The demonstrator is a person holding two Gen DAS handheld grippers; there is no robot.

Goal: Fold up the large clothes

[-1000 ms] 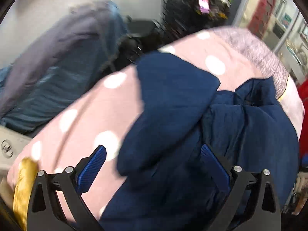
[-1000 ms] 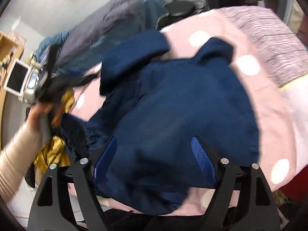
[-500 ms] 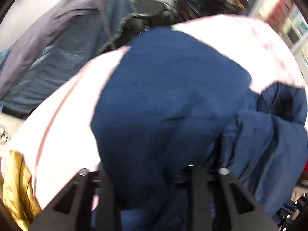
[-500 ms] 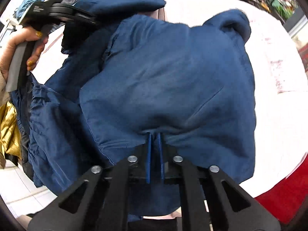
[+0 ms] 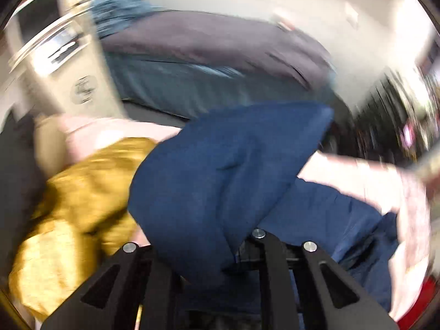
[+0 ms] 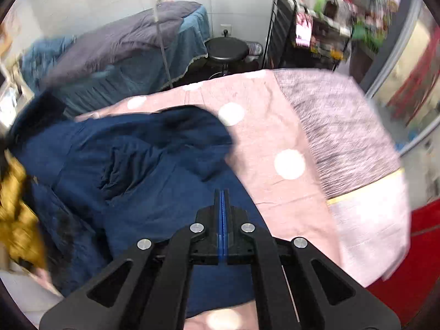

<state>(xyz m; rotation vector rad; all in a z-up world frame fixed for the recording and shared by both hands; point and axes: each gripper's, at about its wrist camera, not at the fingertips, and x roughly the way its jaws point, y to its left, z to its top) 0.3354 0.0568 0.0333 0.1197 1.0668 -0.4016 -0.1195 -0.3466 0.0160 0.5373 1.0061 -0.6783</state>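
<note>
A large navy garment point(image 6: 137, 165) lies crumpled on a pink bed cover with white dots point(image 6: 275, 126). My right gripper point(image 6: 222, 192) is shut, its blue pads pressed together on the garment's near edge. In the blurred left wrist view a bulging fold of the navy garment point(image 5: 220, 178) hangs lifted in front of my left gripper point(image 5: 198, 247). Its jaws are closing tight on that fold, and the cloth hides the pads. The pink cover point(image 5: 357, 176) shows behind the fold at the right.
A mustard-yellow cloth point(image 5: 77, 206) lies bunched at the bed's left end, also seen as the yellow cloth point(image 6: 16, 220). Beyond stand a second bed with a grey blanket point(image 6: 123, 41), a black stool point(image 6: 227, 49) and a cluttered rack point(image 6: 316, 27).
Both grippers went from open to shut on the navy garment. The left one swung left and up, rolling, with a fold of cloth. The right one lifted its edge.
</note>
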